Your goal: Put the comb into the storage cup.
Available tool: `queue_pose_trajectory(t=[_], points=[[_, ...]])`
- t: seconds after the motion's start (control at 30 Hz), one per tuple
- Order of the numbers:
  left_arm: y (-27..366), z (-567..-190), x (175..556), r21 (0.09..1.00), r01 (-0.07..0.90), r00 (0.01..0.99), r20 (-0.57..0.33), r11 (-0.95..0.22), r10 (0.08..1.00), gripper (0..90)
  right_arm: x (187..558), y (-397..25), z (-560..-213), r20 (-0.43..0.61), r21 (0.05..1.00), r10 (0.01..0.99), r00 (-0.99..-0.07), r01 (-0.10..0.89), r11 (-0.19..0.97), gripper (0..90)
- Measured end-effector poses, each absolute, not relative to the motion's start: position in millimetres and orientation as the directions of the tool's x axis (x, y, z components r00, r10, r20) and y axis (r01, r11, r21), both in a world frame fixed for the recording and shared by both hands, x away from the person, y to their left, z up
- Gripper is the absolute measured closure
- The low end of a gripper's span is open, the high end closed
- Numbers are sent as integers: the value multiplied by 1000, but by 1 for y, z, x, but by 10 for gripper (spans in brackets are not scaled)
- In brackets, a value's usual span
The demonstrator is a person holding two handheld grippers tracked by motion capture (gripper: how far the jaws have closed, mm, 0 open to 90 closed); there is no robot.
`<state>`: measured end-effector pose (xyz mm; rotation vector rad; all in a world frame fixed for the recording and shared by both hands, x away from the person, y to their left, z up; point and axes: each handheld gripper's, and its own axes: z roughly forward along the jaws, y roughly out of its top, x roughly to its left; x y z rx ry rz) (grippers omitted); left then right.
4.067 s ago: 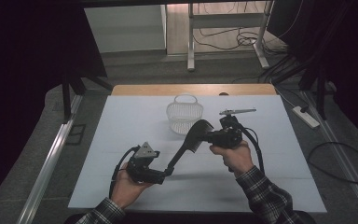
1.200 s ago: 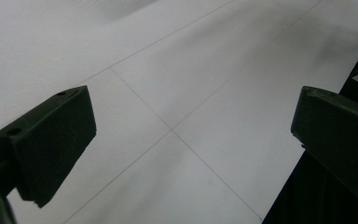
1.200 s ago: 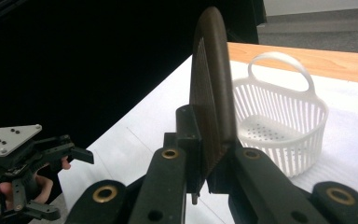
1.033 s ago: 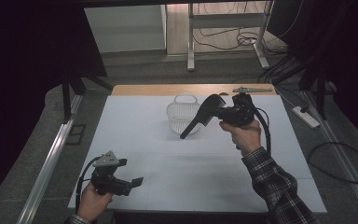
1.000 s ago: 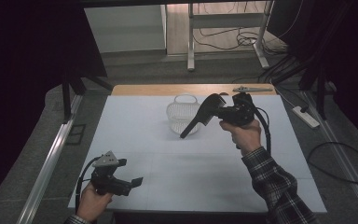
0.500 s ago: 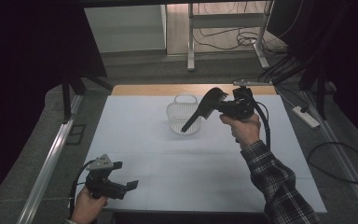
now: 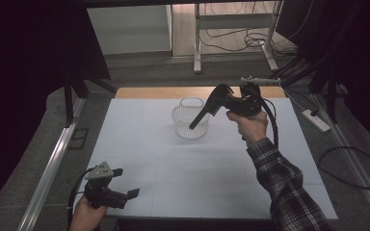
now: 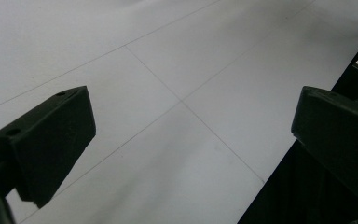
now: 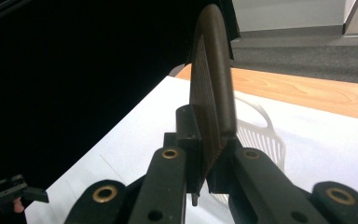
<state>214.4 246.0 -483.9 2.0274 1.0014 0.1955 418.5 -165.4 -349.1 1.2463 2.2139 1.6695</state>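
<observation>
The right gripper (image 7: 221,100) is clamped on a dark hairbrush (image 9: 212,88), its jaws pinching the brush head edge-on in the right gripper view. The handle slants down from the gripper toward the white basket (image 7: 191,120), its tip over the basket's rim and seemingly above the opening. The brush is lifted and carried to the basket, so pickup looks done; lowering it in and releasing appears left. The left gripper (image 7: 125,195), jaws apart and empty, hangs well away over the table (image 7: 212,183) at its near corner.
</observation>
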Motion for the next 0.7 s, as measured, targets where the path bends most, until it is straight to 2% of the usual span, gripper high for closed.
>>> queue_pose_trajectory(t=[0.7], points=[[251,-483,205,747,573,666,-185,-337,722,0,445,-155,-348,349,853,683,-641,519,52,863]])
